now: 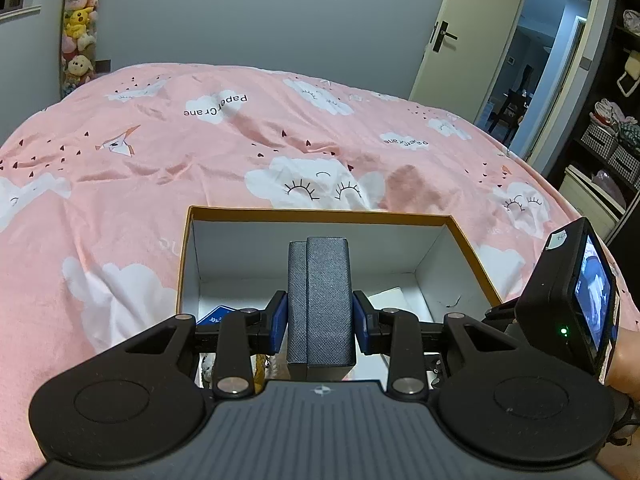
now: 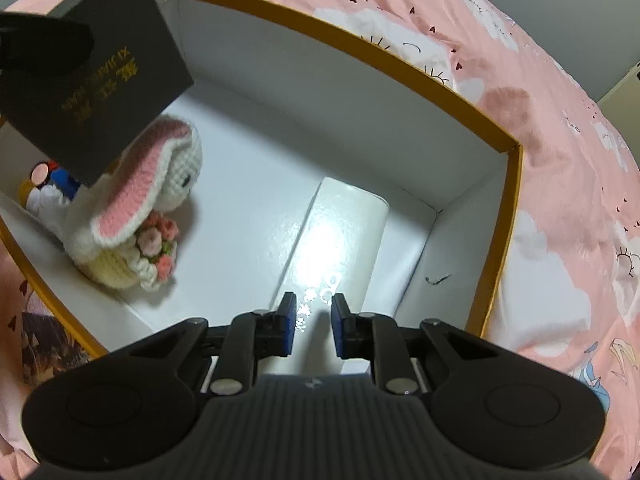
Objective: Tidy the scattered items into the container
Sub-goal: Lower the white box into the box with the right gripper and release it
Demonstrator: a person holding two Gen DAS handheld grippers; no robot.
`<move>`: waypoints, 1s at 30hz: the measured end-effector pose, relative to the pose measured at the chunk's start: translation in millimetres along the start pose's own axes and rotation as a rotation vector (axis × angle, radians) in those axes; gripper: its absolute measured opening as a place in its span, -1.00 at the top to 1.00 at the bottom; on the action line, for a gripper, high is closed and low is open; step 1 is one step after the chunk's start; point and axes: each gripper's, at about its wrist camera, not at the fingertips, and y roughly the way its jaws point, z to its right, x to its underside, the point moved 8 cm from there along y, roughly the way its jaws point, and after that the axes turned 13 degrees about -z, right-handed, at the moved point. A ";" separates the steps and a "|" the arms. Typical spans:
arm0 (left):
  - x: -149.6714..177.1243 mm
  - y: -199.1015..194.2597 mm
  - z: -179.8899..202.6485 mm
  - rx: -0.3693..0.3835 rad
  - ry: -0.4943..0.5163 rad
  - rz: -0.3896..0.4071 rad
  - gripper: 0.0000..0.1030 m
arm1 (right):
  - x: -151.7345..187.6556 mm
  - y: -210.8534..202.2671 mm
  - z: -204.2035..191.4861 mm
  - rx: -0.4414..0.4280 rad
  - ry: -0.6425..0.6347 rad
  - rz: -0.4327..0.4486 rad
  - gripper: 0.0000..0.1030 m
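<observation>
Pinching one grey box — left fingers, right fingers parted, empty, one rabbit, one carton

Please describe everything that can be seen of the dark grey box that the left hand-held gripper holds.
The dark grey box is a flat rectangular case with a fine woven-looking texture, made of two parts, one slightly offset beside the other. Its broad face, seen from the right wrist, bears gold lettering. The blue pads of the left hand-held gripper press on its two sides, holding it on edge above the open container, over the crocheted rabbit. It touches only the pads.
</observation>
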 end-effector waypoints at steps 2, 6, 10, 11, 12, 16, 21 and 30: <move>-0.6 -0.3 -0.1 0.001 -0.004 0.001 0.25 | -0.9 -2.6 -1.0 -0.007 -0.016 0.010 0.59; -0.5 -0.2 -0.3 -0.001 -0.003 0.001 0.25 | -10.3 -8.5 -10.5 -0.035 -0.098 0.050 0.42; -2.4 1.9 -1.0 -0.011 0.003 -0.005 0.25 | -19.2 -2.6 -22.7 -0.020 -0.205 0.061 0.37; -2.8 2.3 -1.3 -0.011 0.001 -0.007 0.25 | -21.2 1.3 -23.6 -0.020 -0.219 0.053 0.37; -3.4 3.1 -1.2 -0.010 0.000 -0.008 0.25 | -22.7 4.3 -24.1 -0.021 -0.225 0.045 0.37; -4.2 4.5 -1.8 -0.009 -0.002 -0.011 0.25 | -27.9 20.3 -21.4 0.033 -0.255 0.020 0.35; -4.4 6.7 -3.0 -0.005 -0.008 -0.016 0.25 | -28.3 26.6 -14.3 0.117 -0.258 0.010 0.29; -5.7 8.1 -7.4 -0.006 -0.017 -0.012 0.25 | -17.6 28.1 19.0 0.119 -0.074 -0.073 0.30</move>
